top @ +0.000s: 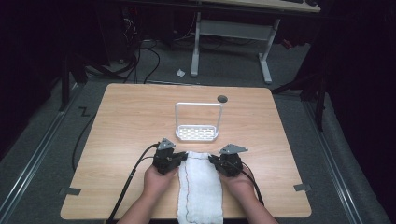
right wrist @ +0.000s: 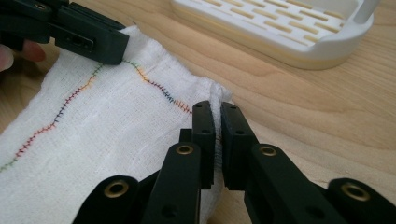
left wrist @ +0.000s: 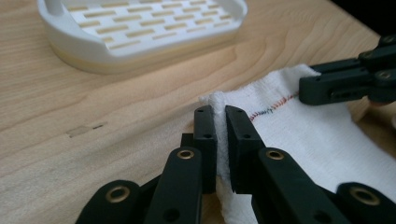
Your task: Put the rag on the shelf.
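Note:
A white cloth (top: 200, 186) with a multicoloured stitched seam lies folded lengthwise on the wooden table (top: 126, 121), running off the near edge. My left gripper (top: 181, 157) is shut on the cloth's far left corner (left wrist: 219, 105), the fabric pinched between its black jaws. My right gripper (top: 214, 160) is shut on the far right corner (right wrist: 218, 100) in the same way. In the left gripper view the right gripper (left wrist: 348, 81) rests on the cloth at the far side. In the right gripper view the left gripper (right wrist: 88, 39) sits at the opposite corner.
A white slatted rack (top: 196, 132) with a tall wire handle stands just beyond the cloth, mid-table. A dark round hole (top: 222, 99) is behind it. Desk legs and cables are on the floor beyond the table.

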A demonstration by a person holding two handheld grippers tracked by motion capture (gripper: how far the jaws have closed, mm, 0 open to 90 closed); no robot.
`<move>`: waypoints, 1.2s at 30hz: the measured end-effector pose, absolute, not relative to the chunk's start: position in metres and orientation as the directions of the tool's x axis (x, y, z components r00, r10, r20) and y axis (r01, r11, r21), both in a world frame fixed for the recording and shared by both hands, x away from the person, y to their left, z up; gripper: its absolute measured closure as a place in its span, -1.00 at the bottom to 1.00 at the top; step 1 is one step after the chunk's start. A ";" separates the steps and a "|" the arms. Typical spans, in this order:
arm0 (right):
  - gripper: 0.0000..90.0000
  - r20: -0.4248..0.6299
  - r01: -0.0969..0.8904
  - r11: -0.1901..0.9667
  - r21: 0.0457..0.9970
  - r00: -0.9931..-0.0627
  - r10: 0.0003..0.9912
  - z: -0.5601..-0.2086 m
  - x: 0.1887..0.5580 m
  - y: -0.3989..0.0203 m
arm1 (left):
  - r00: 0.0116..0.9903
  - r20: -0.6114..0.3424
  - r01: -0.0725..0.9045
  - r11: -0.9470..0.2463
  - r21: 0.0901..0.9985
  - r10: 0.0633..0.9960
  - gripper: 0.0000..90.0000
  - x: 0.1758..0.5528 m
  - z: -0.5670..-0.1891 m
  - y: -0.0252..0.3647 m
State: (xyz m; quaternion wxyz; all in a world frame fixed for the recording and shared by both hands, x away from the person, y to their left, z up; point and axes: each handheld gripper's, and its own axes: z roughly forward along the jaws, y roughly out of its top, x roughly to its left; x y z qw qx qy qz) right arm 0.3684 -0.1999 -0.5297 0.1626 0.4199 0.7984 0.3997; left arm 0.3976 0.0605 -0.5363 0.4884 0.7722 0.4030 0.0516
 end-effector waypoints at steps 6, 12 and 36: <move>0.92 0.112 0.536 0.283 0.795 -0.588 0.801 -0.521 0.365 -0.199 | 0.672 -0.290 0.533 -0.174 0.828 0.681 0.86 0.388 -0.525 0.064; 0.92 0.082 0.450 0.256 0.856 -0.606 0.791 -0.492 0.353 -0.199 | 0.686 -0.284 0.486 -0.131 0.864 0.670 0.86 0.379 -0.500 0.070; 0.92 -0.007 0.236 0.189 0.953 -0.606 0.795 -0.410 0.356 -0.195 | 0.716 -0.164 0.271 -0.054 0.961 0.678 0.87 0.376 -0.398 0.077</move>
